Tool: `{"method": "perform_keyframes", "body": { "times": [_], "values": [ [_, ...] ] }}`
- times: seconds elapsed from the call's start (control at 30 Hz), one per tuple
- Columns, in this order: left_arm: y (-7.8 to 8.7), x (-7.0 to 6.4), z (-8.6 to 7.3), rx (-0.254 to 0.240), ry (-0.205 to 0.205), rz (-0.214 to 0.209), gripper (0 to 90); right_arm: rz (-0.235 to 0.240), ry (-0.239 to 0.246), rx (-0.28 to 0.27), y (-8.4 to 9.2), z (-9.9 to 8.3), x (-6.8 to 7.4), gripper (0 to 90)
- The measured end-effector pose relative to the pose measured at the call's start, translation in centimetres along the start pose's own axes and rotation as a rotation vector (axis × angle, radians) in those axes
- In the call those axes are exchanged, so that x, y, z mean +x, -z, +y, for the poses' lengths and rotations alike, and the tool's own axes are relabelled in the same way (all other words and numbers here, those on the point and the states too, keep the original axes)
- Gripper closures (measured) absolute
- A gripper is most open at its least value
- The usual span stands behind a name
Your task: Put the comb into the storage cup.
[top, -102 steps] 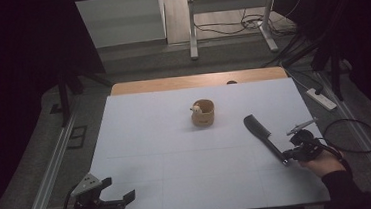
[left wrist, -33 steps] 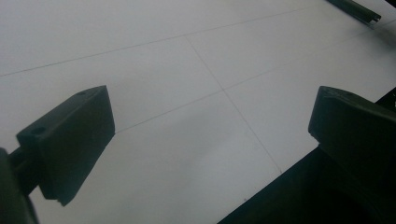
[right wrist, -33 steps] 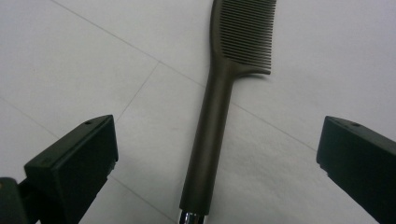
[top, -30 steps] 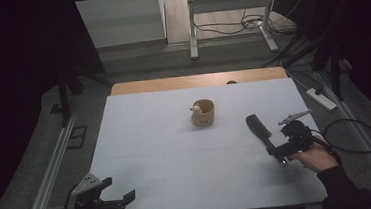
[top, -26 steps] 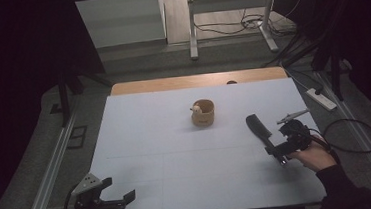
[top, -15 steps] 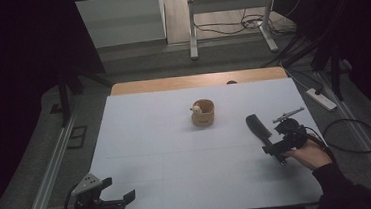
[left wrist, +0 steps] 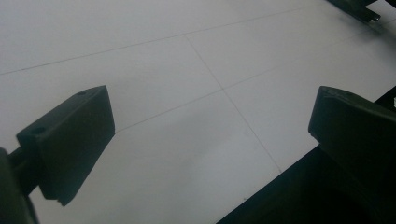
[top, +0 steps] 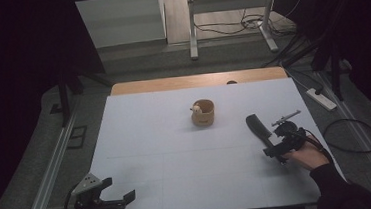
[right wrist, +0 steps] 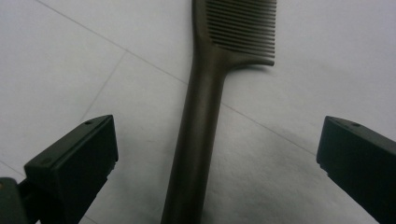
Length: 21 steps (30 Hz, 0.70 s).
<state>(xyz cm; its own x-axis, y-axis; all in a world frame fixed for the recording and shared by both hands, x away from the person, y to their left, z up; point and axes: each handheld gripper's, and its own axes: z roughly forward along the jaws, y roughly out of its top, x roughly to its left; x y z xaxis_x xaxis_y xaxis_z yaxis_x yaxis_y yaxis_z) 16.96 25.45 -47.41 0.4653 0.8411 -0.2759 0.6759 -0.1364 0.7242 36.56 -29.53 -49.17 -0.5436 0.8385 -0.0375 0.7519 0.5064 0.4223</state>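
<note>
Since the earlier frames, the right claw (top: 268, 152) has advanced left and farther along the white surface (top: 176, 145) to the near end of the dark comb (right wrist: 201, 140), which lies flat at the right side of the surface, right of the small wooden cup (top: 203, 112); the left claw (top: 123, 199) has remained wide open and empty at the near left corner. Right claw state: jaws spread wide, holding nothing, handle centred between them. For a secure grip, lower until both jaws flank the handle, then close squarely across it
</note>
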Motion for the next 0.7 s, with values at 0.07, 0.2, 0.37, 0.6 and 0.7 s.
{"method": "perform_keyframes", "body": {
  "times": [0.07,0.2,0.37,0.6,0.7],
  "values": [
    [0.0,0.0,0.0,0.000,-0.001,0.000,0.9,-0.002,0.003,0.007,-0.3,-0.1,0.0,0.0],
    [0.0,0.0,0.0,0.001,-0.002,0.000,0.9,-0.010,0.011,0.023,-0.8,-0.3,0.0,0.0],
    [0.0,0.0,0.0,0.003,-0.003,0.001,0.9,-0.012,0.028,0.045,-1.5,-0.6,0.1,0.0],
    [-0.1,-0.1,0.0,0.007,-0.007,0.002,0.9,-0.006,0.011,0.044,-1.6,-0.7,0.1,0.0],
    [-0.1,-0.1,0.0,0.008,-0.006,0.002,0.9,-0.009,0.001,0.048,-1.6,-0.6,0.2,0.0]
  ]
}}
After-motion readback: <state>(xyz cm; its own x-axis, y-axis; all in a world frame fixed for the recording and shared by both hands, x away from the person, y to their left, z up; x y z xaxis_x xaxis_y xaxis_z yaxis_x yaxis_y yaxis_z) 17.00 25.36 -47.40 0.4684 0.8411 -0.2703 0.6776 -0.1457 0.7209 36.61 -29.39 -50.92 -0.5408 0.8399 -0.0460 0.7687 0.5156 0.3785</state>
